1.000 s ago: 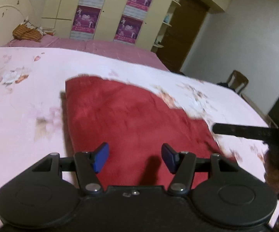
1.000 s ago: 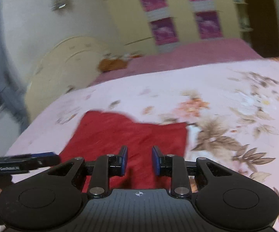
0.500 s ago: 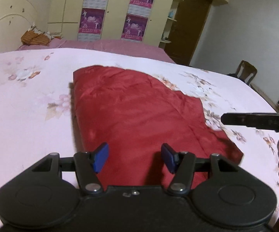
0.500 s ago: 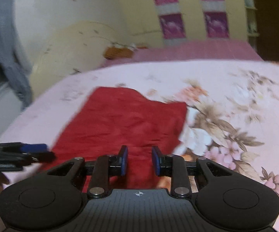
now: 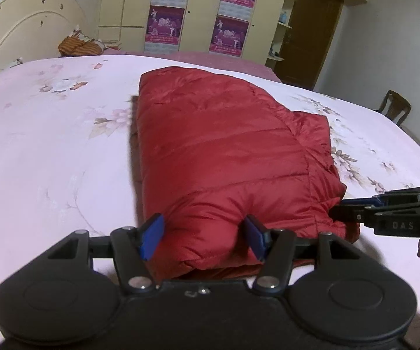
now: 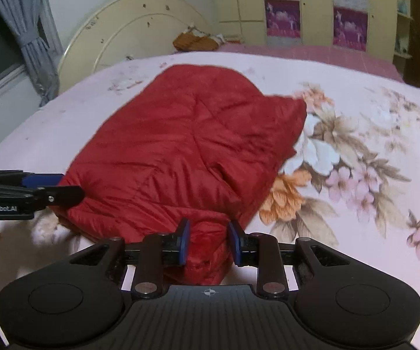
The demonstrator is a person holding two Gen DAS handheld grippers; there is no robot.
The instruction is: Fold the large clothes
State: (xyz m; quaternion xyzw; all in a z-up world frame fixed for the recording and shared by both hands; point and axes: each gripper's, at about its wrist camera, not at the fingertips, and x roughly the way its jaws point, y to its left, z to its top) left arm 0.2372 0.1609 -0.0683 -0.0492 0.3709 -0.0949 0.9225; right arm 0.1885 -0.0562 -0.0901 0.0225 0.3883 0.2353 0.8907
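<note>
A red quilted jacket (image 5: 224,151) (image 6: 186,140) lies folded on the pink floral bed (image 5: 49,151). My left gripper (image 5: 202,239) straddles the rounded near edge at the jacket's left corner. Its jaws are opening, with the puffy fold bulging between the blue pads. My right gripper (image 6: 209,242) sits at the near right corner, its narrow gap filled by a bunch of red fabric that both pads press. Each gripper also shows side-on in the other's view: the right gripper (image 5: 338,207) and the left gripper (image 6: 70,189), both at the jacket's near edge.
A cream headboard (image 5: 20,35) and an orange cloth (image 5: 78,46) are at the bed's far end. Behind them stands a wardrobe (image 5: 204,14) with purple posters. A wooden chair (image 5: 393,110) is beyond the right side. A grey curtain (image 6: 32,29) hangs at the left.
Both grippers have come down and closer to the jacket's near edge. The fabric that lay below the fingers now sits between them.
</note>
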